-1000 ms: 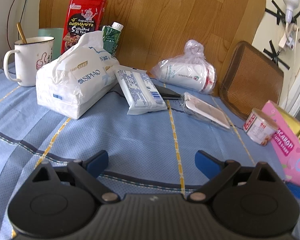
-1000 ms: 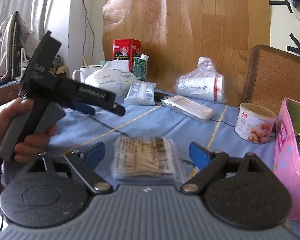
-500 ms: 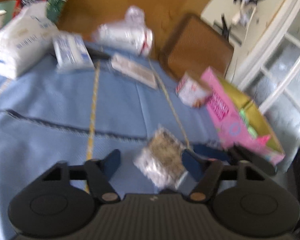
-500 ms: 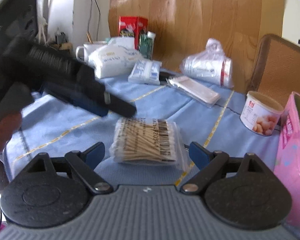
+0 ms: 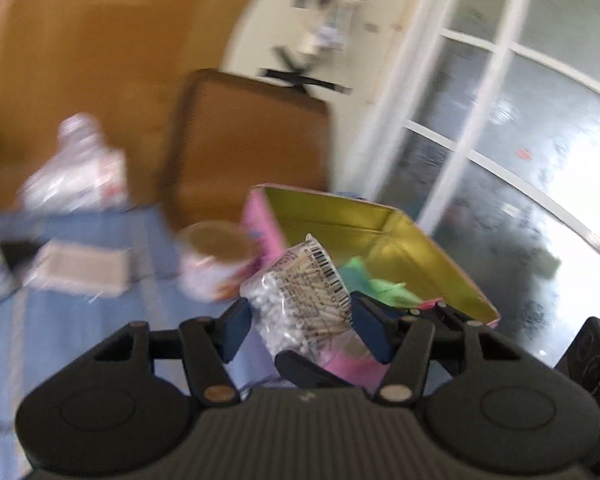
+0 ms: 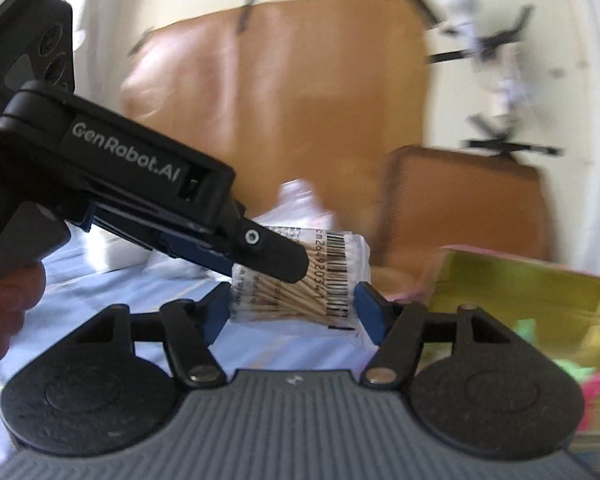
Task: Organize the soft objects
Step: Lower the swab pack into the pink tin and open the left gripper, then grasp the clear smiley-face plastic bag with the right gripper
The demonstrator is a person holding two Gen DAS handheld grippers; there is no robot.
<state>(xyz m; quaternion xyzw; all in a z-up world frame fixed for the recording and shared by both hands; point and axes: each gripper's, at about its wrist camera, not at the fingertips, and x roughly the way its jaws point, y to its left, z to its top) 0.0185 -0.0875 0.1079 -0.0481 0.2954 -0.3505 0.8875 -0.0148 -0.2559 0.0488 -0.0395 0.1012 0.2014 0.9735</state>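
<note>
A clear bag of cotton swabs [image 5: 300, 280] with a barcode label hangs above the blue tablecloth, with my left gripper [image 5: 300, 314] shut on it. Just behind it stands an open pink box [image 5: 380, 224] with a gold inside. In the right wrist view the same bag [image 6: 332, 264] lies between the blue pads of my right gripper [image 6: 293, 304]. Those jaws are closing and sit right at the bag's edges without squeezing it. The left gripper [image 6: 268, 260] reaches in from the left and clamps the bag's top. The right gripper's black fingers [image 5: 304, 364] show under the bag.
A round can [image 5: 212, 264] stands left of the pink box, which holds green and pink soft items [image 5: 384, 288]. A brown chair back [image 5: 244, 140], a bagged stack of cups [image 5: 76, 176] and a flat packet [image 5: 84, 272] lie beyond. A hand [image 6: 8, 312] grips the left tool.
My left gripper swung right, shut on the swab bag and lifted it toward the pink box. My right gripper's jaws narrowed around the bag and it rose a little.
</note>
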